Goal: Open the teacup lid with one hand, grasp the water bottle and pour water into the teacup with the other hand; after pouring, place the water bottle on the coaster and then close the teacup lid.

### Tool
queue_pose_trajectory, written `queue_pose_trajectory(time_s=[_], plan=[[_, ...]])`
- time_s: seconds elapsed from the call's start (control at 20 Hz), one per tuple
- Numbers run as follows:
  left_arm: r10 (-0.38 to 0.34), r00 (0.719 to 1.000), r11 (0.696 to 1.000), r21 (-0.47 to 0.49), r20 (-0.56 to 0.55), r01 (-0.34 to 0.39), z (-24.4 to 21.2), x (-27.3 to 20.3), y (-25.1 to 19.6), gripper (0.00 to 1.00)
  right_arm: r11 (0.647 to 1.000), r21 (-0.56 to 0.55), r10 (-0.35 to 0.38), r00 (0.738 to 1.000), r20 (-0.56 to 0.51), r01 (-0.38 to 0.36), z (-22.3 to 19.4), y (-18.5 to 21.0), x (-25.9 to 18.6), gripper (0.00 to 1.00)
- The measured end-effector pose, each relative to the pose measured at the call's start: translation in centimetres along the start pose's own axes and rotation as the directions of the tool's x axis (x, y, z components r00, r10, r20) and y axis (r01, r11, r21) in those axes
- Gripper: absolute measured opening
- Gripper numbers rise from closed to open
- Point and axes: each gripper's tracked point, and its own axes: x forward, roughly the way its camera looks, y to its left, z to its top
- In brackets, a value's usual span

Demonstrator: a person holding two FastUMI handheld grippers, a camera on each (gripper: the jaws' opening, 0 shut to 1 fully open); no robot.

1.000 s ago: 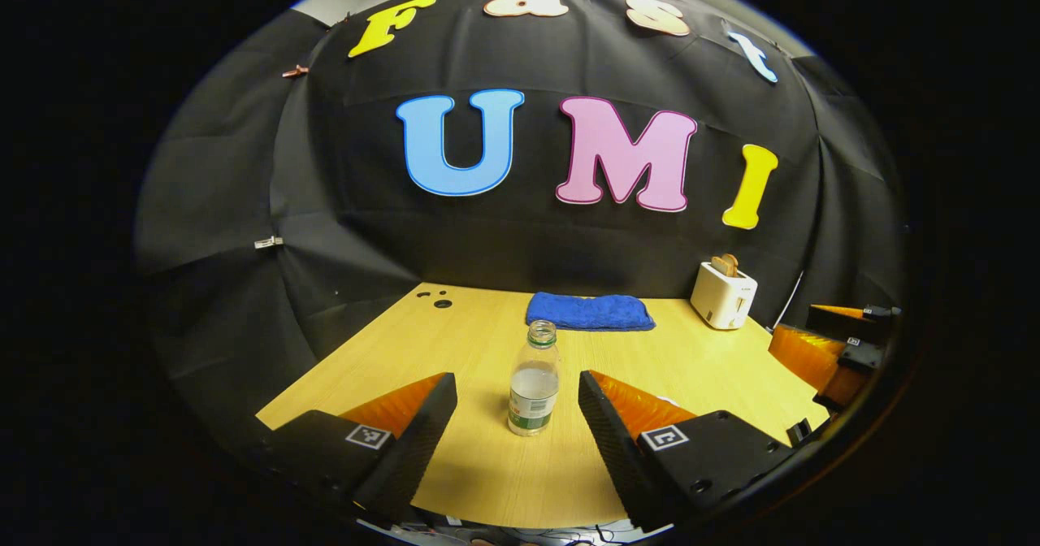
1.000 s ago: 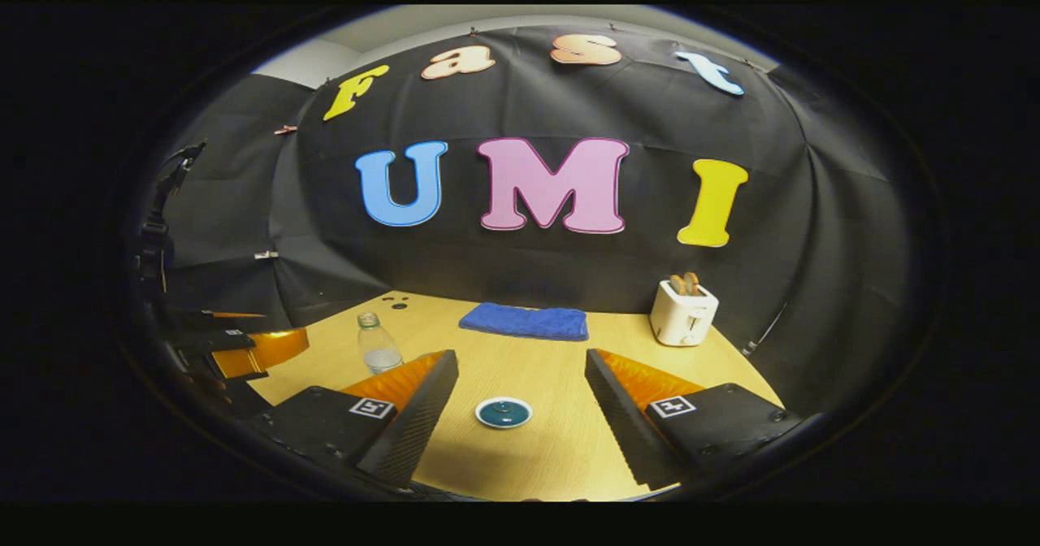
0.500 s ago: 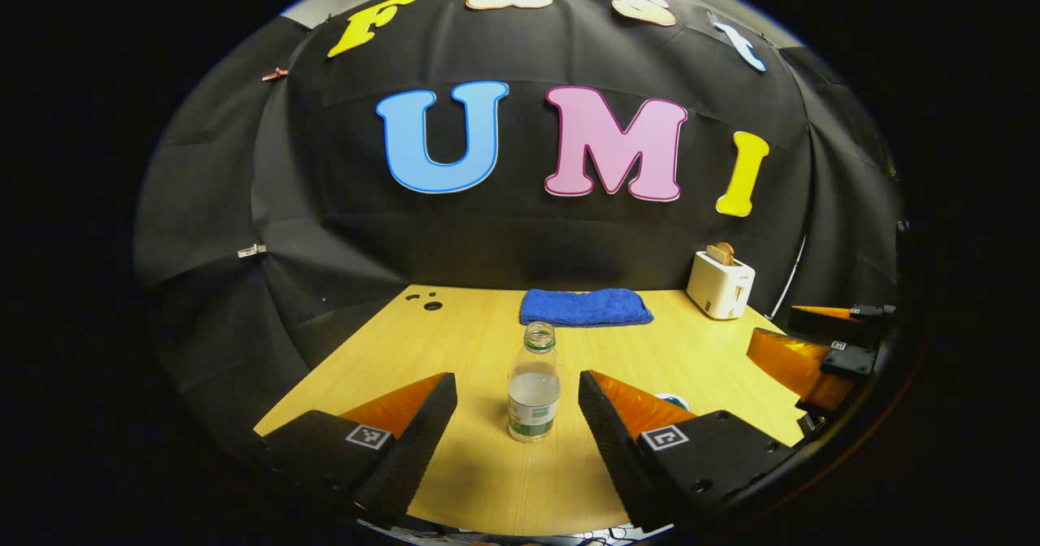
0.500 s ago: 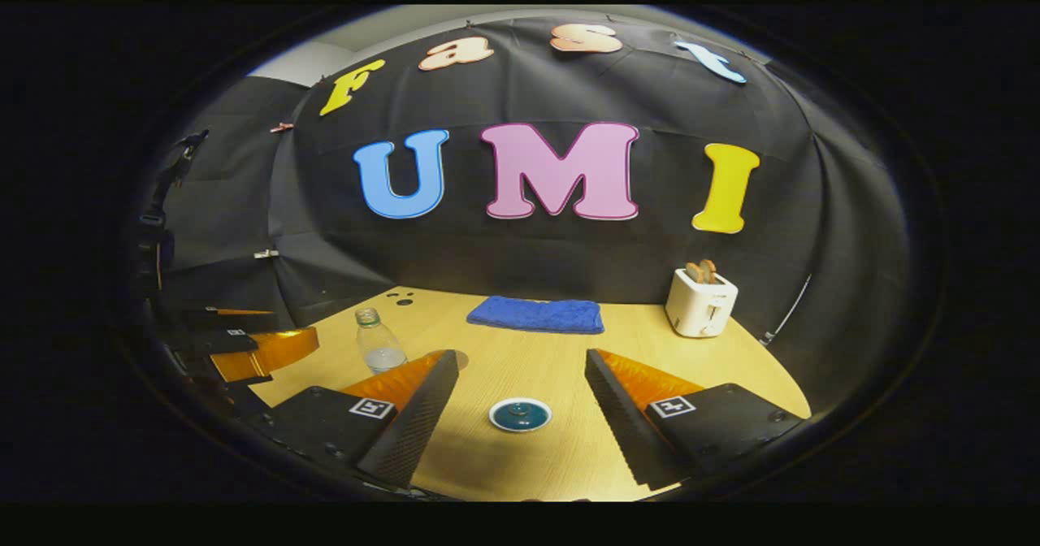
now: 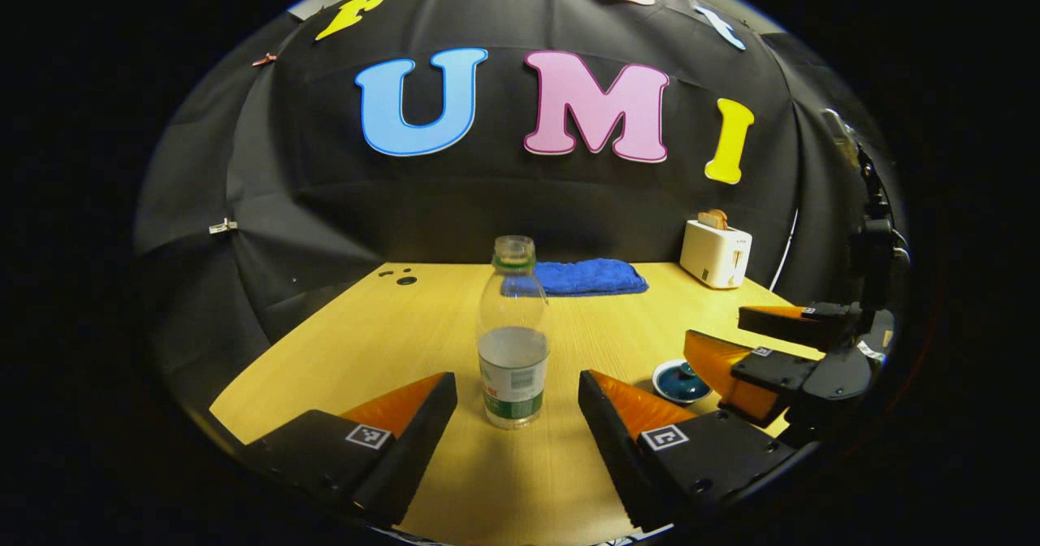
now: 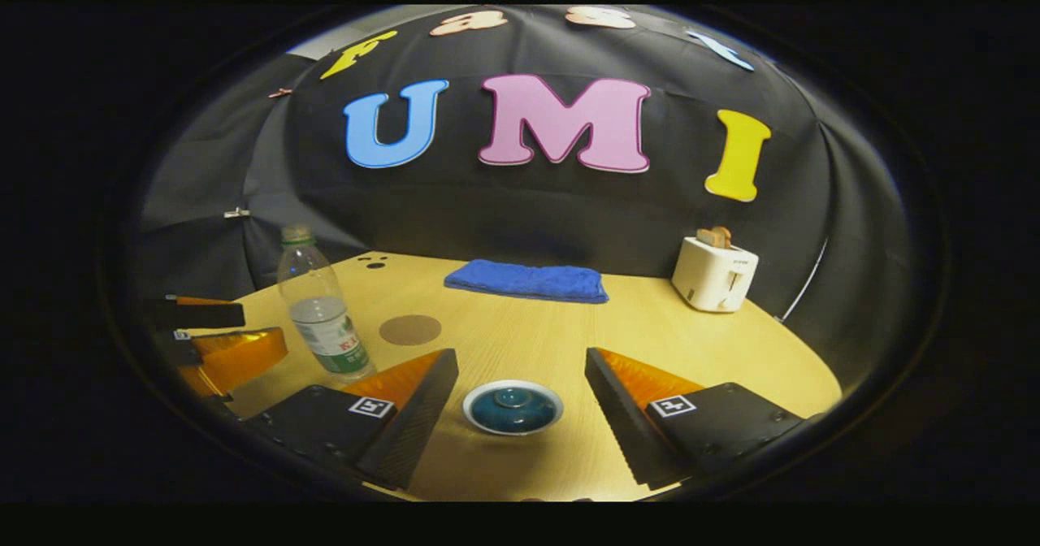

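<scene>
Both grippers hover with fingers wide apart and empty, left (image 5: pixel 517 416) framing the bottle (image 5: pixel 512 343) to grasp it, right (image 6: pixel 520 404) framing the lid (image 6: pixel 513 406) to lift it.

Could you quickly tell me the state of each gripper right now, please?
Left gripper: open, clear plastic water bottle standing between its fingers.
Right gripper: open, holding nothing.

Water bottle (image 6: pixel 322 312) stands upright on desk (image 6: pixel 520 343), left of lidded teacup (image 6: pixel 513 406). Coaster (image 6: pixel 410 329) lies just behind and between them. Folded towel (image 6: pixel 526 280) along back edge, centre; toaster (image 6: pixel 715 274) at back right corner.
</scene>
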Motion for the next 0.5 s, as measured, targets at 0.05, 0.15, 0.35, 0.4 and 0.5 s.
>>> queue_pose_trajectory(time_s=[0.05, 0.15, 0.35, 0.4, 0.5], plan=[[0.0, 1.0, 1.0, -0.015, -0.004, 0.0, -0.7, 0.3, 0.1, 0.96, 1.0, 0.003, -0.004, 1.0, 0.003, 0.004, -0.5, 0.0, 0.7, 0.98], [0.001, 0.999, 0.998, -0.062, -0.034, -0.003, -2.4, 1.0, 0.8, 0.96, 1.0, 0.006, -0.018, 1.0, 0.003, 0.018, -1.5, 0.0, 1.6, 0.98], [0.032, 0.997, 0.989, -0.142, -0.074, -0.042, -3.9, 2.0, 2.9, 0.96, 0.999, 0.005, -0.038, 0.999, -0.001, 0.038, -2.8, 0.1, 2.5, 0.98], [0.042, 0.996, 0.988, -0.147, -0.079, -0.054, -4.1, 2.3, 3.4, 0.96, 0.999, 0.0, -0.038, 0.999, -0.003, 0.038, -2.9, 0.4, 2.4, 0.98], [0.064, 0.995, 0.987, -0.139, -0.079, -0.075, -4.3, 2.2, 4.2, 0.96, 0.999, -0.005, -0.033, 0.999, -0.01, 0.033, -3.2, 0.6, 2.5, 0.92]])
